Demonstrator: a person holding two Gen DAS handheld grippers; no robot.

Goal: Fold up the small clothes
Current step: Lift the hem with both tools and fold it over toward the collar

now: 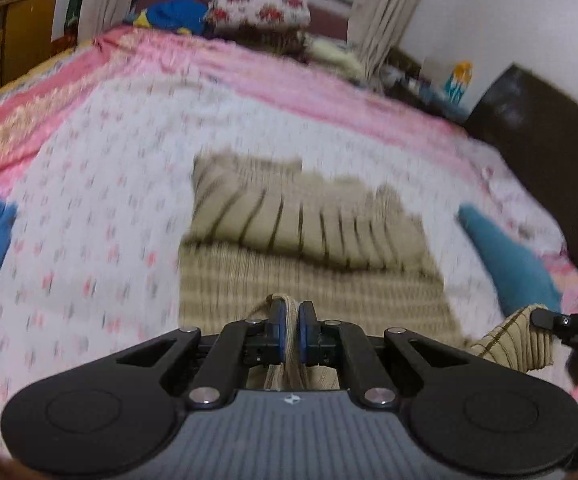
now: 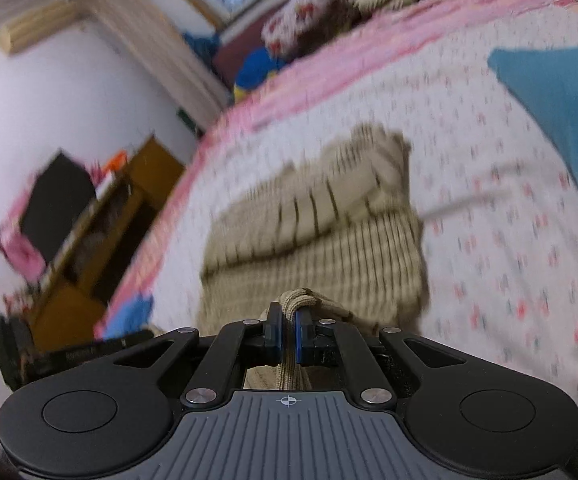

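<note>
Two grippers, each clamped on the near hem of one beige striped garment.

Left wrist: left gripper (image 1: 289, 320) pinches the garment (image 1: 309, 240) on the bed (image 1: 89, 200). Right wrist: right gripper (image 2: 287, 322) likewise; uneven lifting risks a crooked fold.

Sweater (image 1: 309, 240): beige knit, thin dark stripes. Lies partly folded on the bedspread (image 1: 89, 220), sleeves laid across the body; near hem bunched and raised off the bed at two points.
</note>
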